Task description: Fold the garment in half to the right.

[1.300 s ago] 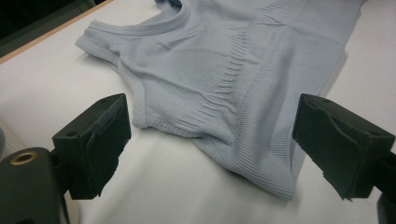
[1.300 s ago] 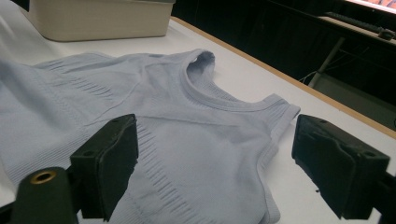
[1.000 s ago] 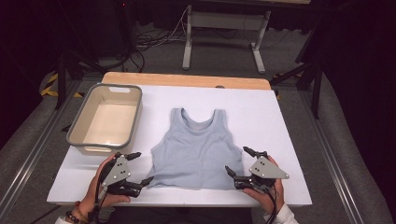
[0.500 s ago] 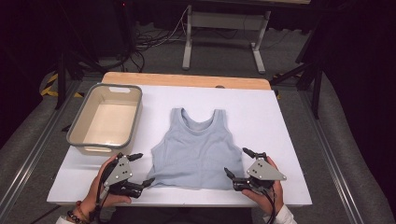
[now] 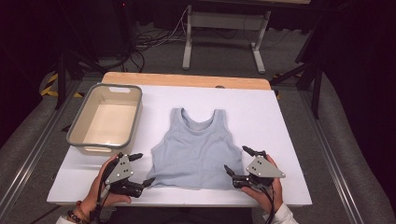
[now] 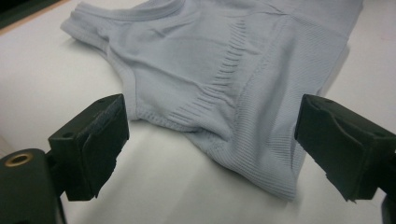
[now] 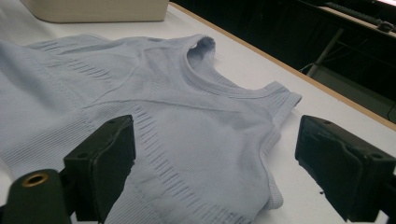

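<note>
A pale blue sleeveless top [image 5: 196, 147] lies flat in the middle of the white table, neck toward the far edge. My left gripper [image 5: 139, 169] sits open at the top's near left hem corner, its jaws pointing at the fabric. In the left gripper view that hem corner of the top [image 6: 224, 107] lies between the spread jaws of the left gripper [image 6: 212, 149]. My right gripper [image 5: 238, 161] is open at the near right side of the top. The right gripper view has the right gripper [image 7: 217, 168] straddling the top [image 7: 187, 135] near its side edge.
A beige plastic bin [image 5: 106, 117] stands on the table's left, just beyond my left hand, and its base [image 7: 93, 9] appears in the right gripper view. The white table cover [image 5: 285, 121] ends close to both hands; a wooden strip [image 5: 187, 79] runs along the far edge.
Both grippers have crept slightly inward toward the top's lower corners; the top itself has not moved.
</note>
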Demonstrator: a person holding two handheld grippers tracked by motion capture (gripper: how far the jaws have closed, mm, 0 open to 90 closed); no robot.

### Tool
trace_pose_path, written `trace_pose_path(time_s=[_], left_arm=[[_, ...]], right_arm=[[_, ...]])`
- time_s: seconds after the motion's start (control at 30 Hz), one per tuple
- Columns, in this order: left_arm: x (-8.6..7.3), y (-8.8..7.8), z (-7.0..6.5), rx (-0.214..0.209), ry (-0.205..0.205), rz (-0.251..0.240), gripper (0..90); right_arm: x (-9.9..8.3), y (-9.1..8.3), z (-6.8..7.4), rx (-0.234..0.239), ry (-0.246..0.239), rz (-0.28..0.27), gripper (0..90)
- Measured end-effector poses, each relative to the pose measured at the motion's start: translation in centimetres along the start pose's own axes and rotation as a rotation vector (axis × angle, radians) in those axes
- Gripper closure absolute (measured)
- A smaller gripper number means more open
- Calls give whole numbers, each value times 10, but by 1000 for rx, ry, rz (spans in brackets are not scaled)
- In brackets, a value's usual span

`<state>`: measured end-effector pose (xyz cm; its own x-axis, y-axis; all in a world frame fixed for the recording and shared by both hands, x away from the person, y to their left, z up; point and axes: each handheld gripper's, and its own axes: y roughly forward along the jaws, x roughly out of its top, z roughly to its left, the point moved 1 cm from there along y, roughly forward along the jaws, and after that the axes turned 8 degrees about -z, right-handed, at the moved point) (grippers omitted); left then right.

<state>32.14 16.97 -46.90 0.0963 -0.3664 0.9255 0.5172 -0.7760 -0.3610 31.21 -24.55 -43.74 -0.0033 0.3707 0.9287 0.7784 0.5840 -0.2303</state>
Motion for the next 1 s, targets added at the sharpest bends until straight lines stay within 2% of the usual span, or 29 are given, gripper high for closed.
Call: trace_pose_path(time_s=[0.1, 0.2, 0.23, 0.33, 0.37, 0.4, 0.47, 0.53, 0.57, 0.6, 0.63, 0.7, 0.73, 0.77, 0.8, 0.83, 0.87, 0.9, 0.93, 1.0], left_arm=[[-2, 2, 0, -4, -13, 31, 110], [-2, 3, 1, -9, -18, 42, 108], [-2, 3, 2, -12, -21, 46, 104], [-2, 3, 1, -16, -26, 57, 103], [-2, 3, 1, -21, -26, 62, 100], [-2, 3, 1, -28, -29, 62, 100], [-2, 4, 1, -62, -43, 58, 93], [-3, 6, 0, -75, -58, 71, 90], [-3, 7, -1, -76, -57, 82, 85], [-3, 8, -1, -80, -60, 89, 85], [-3, 9, -3, -77, -59, 100, 86], [-3, 10, -3, -78, -59, 105, 86], [-3, 11, -4, -83, -60, 109, 86], [-3, 11, -5, -84, -60, 114, 86], [-3, 12, -5, -88, -61, 119, 86], [-3, 12, -5, -93, -56, 121, 86], [-3, 12, -6, -102, -64, 120, 85], [-2, 13, -6, -107, -71, 121, 85], [-2, 13, -6, -107, -74, 127, 85], [-2, 14, -9, -109, -69, 140, 88]], right_arm=[[3, 4, -1, 7, 3, 7, 155], [11, 8, -3, 32, 25, -8, 190], [18, 13, -4, 52, 50, -8, 213], [24, 19, -3, 58, 71, 0, 227], [31, 26, -2, 69, 69, 5, 246], [31, 26, -2, 69, 69, 5, 246], [39, 35, 0, 86, 66, 4, 265], [48, 47, 1, 95, 68, 8, 292], [56, 61, 2, 105, 77, 9, 311], [56, 61, 2, 105, 77, 9, 311], [64, 76, 3, 109, 81, 13, 321], [67, 82, 4, 108, 78, 5, 323], [70, 88, 4, 118, 84, -1, 322], [74, 102, 3, 127, 116, -1, 320], [74, 102, 3, 127, 116, -1, 320], [76, 110, 3, 130, 129, 12, 319], [80, 127, 2, 137, 153, 45, 306], [81, 136, 1, 141, 166, 58, 306], [81, 136, 1, 141, 166, 58, 306], [84, 155, 0, 139, 181, 86, 317]])
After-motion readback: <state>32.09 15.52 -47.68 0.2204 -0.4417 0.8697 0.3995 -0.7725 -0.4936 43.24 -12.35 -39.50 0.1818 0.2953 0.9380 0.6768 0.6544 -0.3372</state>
